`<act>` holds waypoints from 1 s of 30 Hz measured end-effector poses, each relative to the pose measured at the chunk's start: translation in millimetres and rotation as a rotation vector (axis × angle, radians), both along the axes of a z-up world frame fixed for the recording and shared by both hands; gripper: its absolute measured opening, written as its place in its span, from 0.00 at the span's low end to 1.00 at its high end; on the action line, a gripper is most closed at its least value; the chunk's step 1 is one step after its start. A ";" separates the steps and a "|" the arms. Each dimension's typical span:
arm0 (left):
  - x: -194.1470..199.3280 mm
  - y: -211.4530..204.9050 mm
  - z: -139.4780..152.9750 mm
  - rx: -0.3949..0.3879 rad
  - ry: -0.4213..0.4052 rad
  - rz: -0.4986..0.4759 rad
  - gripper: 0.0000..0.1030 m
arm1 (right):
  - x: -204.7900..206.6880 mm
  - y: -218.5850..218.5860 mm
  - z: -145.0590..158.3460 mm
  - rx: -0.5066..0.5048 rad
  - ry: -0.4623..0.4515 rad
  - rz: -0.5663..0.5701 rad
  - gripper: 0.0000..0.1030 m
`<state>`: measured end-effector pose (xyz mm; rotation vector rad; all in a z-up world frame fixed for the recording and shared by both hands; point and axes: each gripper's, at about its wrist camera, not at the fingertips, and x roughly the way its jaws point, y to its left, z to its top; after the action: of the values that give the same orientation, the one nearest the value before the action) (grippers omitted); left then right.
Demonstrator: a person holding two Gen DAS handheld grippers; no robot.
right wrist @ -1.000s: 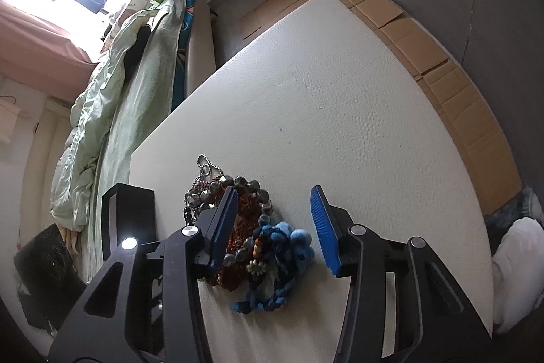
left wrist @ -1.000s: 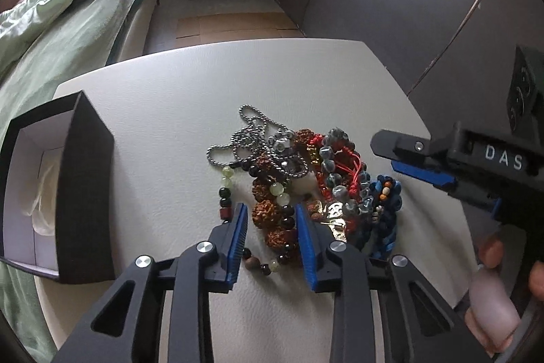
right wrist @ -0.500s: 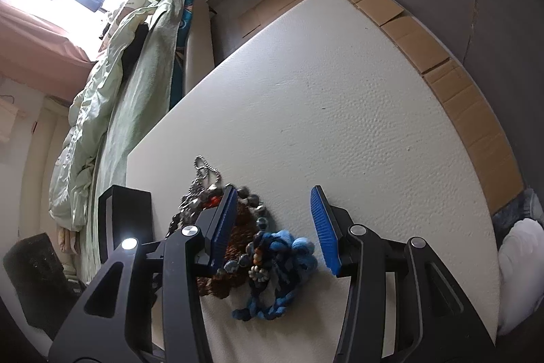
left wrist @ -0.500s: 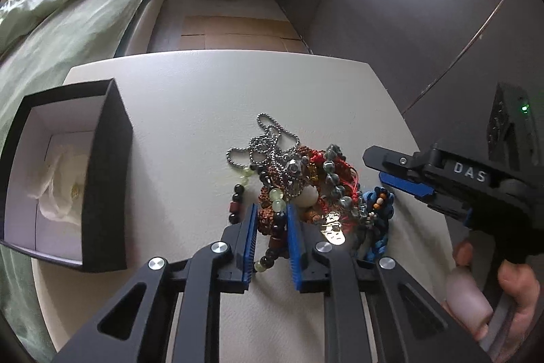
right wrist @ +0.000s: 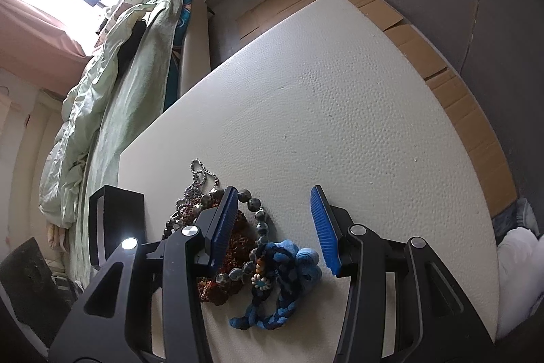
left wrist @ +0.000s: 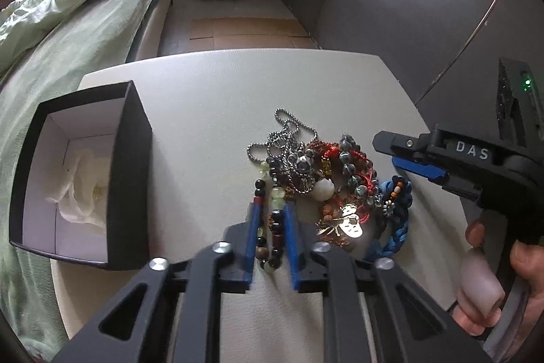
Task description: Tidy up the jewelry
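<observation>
A tangled jewelry pile is seen on a white table. At its 7 o'clock edge, a beaded bracelet is pinched between the blue pads of the left gripper. The right gripper is held spread over a blue braided cord. At 9 o'clock, the open black box contains only white padding; sorting appears barely begun.

Black left gripper and right gripper, blue ribbed fingers, silver screws.
</observation>
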<state>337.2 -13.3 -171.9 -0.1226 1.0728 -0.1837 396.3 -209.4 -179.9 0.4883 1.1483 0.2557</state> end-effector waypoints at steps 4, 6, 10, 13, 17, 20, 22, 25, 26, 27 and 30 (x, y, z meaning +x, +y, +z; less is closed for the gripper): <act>-1.4 6.5 2.9 -0.012 -0.010 0.017 0.05 | 0.1 3.3 0.6 -0.009 -0.002 0.002 0.45; -3.1 12.0 9.5 -0.042 -0.037 0.028 0.05 | 2.1 5.1 0.8 -0.006 -0.001 0.007 0.45; -4.6 22.6 17.3 -0.068 -0.064 0.065 0.05 | 7.1 9.0 1.0 -0.009 -0.002 0.032 0.45; -4.3 24.8 21.2 -0.082 -0.075 0.076 0.05 | 10.8 16.9 4.0 -0.054 -0.022 0.068 0.39; -4.5 25.7 22.9 -0.085 -0.081 0.077 0.06 | 11.8 29.9 4.7 -0.159 -0.040 0.117 0.31; -4.6 28.1 23.1 -0.090 -0.079 0.083 0.06 | 9.5 41.0 4.7 -0.233 -0.057 0.152 0.31; -5.2 30.4 24.4 -0.095 -0.081 0.086 0.06 | 6.1 50.3 3.9 -0.300 -0.077 0.176 0.30; -6.8 33.0 25.5 -0.101 -0.083 0.085 0.06 | 0.8 64.3 2.2 -0.369 -0.098 0.215 0.30; -6.7 32.7 25.2 -0.102 -0.084 0.085 0.06 | -2.2 67.7 1.1 -0.396 -0.106 0.225 0.30; -7.3 33.5 25.3 -0.104 -0.085 0.086 0.06 | -4.1 71.6 0.5 -0.424 -0.112 0.235 0.30; -8.1 36.8 27.5 -0.110 -0.090 0.089 0.06 | -10.0 81.2 -2.0 -0.491 -0.128 0.267 0.30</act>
<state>329.1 23.6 -144.4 -0.2583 0.9652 -0.1669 386.3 -128.2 -181.9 -0.1149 1.1022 0.2217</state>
